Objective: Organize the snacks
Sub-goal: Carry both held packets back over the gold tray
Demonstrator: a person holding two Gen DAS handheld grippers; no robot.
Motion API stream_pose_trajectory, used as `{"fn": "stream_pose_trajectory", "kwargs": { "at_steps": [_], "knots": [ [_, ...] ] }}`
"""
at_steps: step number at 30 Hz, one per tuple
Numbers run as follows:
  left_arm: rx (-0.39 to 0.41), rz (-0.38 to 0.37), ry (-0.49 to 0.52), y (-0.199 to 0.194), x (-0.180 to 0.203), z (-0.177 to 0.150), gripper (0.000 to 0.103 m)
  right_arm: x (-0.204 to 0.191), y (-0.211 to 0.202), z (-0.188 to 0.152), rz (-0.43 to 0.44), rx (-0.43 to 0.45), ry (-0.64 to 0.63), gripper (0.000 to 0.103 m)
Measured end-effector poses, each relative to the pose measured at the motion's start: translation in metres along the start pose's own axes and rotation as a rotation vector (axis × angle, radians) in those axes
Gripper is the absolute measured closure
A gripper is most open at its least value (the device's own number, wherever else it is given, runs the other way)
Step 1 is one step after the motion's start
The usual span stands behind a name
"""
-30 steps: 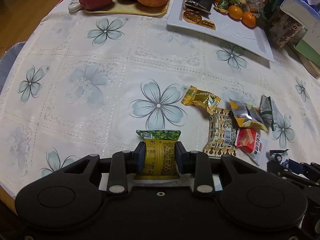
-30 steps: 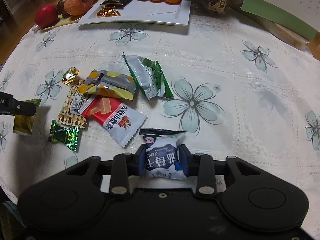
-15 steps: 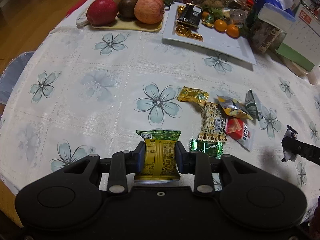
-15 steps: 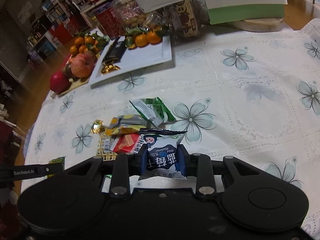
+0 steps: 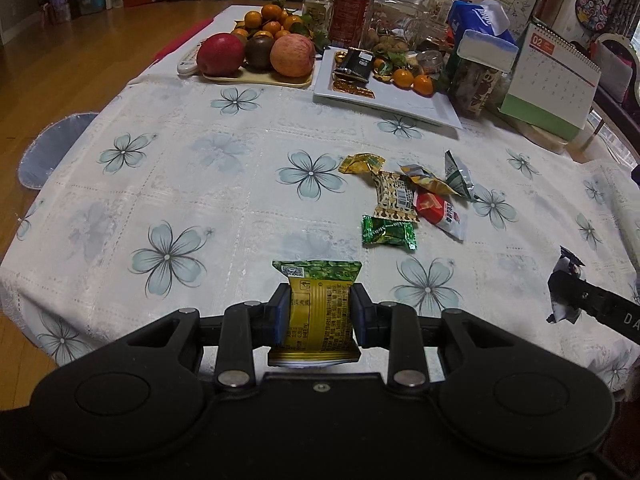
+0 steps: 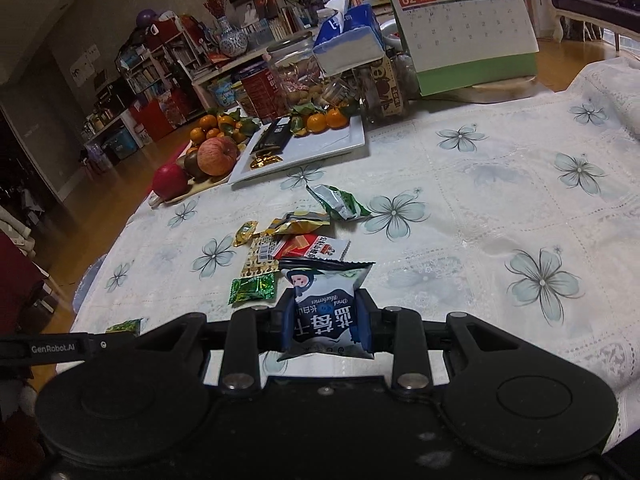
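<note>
Jaws of the left gripper (image 5: 319, 312) clamp one yellow-green snack packet (image 5: 318, 308); the right gripper (image 6: 326, 322) pinches one "Dried Blueberries" pouch (image 6: 323, 312); six wrapped snacks (image 5: 412, 200) lie far right

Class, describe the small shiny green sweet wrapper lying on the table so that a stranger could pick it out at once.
Start at the white floral tablecloth and find the loose cluster of snack packets right of centre. At its near edge, just below the cream barcoded packet, lies the small shiny green foil wrapper. It alone is all green, with twisted ends.
</note>
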State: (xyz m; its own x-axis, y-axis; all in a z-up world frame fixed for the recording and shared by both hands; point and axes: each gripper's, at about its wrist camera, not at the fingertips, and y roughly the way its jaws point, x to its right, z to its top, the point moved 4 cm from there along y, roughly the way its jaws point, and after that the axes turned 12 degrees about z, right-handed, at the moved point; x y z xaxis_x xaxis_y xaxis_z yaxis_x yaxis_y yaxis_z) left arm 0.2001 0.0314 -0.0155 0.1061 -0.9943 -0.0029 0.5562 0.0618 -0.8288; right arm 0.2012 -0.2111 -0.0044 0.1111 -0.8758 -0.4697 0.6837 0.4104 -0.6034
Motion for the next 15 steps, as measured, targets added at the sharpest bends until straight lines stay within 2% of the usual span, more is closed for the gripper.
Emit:
{"fn": "stream_pose_trajectory", "kwargs": {
  "at_steps": [7, 15],
  "knots": [
    [-0.022, -0.031, -0.048, -0.015, -0.001, -0.033, 0.064, -0.015, -0.035, -0.035, 0.014, 0.04, 0.025, 0.07],
    [-0.055, -0.04, -0.048, -0.028, 0.005, -0.07, 0.064, -0.022, -0.07, -0.071, 0.01, 0.054, 0.084, 0.07]
  ]
}}
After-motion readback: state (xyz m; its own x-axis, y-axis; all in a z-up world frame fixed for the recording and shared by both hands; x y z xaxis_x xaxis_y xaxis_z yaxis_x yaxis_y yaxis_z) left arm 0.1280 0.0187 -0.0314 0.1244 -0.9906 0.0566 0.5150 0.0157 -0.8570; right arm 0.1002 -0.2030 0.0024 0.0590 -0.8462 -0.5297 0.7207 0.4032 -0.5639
